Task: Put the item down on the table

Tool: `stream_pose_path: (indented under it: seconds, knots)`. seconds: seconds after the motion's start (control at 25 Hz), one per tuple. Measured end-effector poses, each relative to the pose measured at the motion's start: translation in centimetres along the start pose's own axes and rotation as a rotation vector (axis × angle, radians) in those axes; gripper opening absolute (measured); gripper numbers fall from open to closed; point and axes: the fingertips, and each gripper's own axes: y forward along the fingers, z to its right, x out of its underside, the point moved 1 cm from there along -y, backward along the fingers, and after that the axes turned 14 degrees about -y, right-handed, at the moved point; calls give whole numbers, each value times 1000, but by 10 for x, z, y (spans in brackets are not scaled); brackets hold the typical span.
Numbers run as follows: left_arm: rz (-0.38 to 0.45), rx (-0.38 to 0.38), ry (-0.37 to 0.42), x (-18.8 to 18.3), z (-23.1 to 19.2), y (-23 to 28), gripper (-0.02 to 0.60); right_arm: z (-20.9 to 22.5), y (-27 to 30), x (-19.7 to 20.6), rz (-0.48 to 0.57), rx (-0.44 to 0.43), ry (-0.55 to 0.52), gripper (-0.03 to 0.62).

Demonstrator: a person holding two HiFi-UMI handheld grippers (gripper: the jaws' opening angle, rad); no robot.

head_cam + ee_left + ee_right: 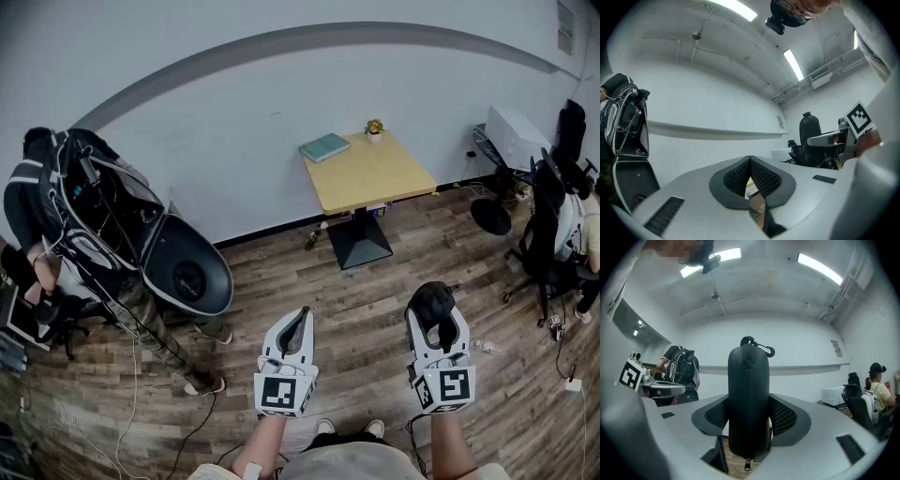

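Wood flooring runs to a white wall, where a small yellow table [375,178] carries a teal book [324,147] and a potted plant [374,127], well apart from us. Our right gripper [437,328] pinches a black zippered case [749,394] across its middle, upright between the pads. Our left gripper [298,323] is pressed together on nothing. We judge the case light and semi-stiff, its smooth shell apt to slip, so this mid-body hold suits it.

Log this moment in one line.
right tool: shut on black case | left tool: shut, empty | table: ahead, nothing set down yet
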Motion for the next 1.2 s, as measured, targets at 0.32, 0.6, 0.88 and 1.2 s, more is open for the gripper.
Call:
stream_pose_path:
  seconds: [0.32,0.6,0.88,1.2]
  knots:
    - [-30,-12,-16,-4,2,41,8,27,34,2,-21,0,12,256]
    - [-16,-24,12,21,44,20,8,47,-8,34,-7,13,36,256]
    - [-20,-56,12,32,72,41,8,85,-16,51,-17,-1,36,256]
    - [-39,-61,18,44,95,55,8,112,-23,69,-35,1,50,256]
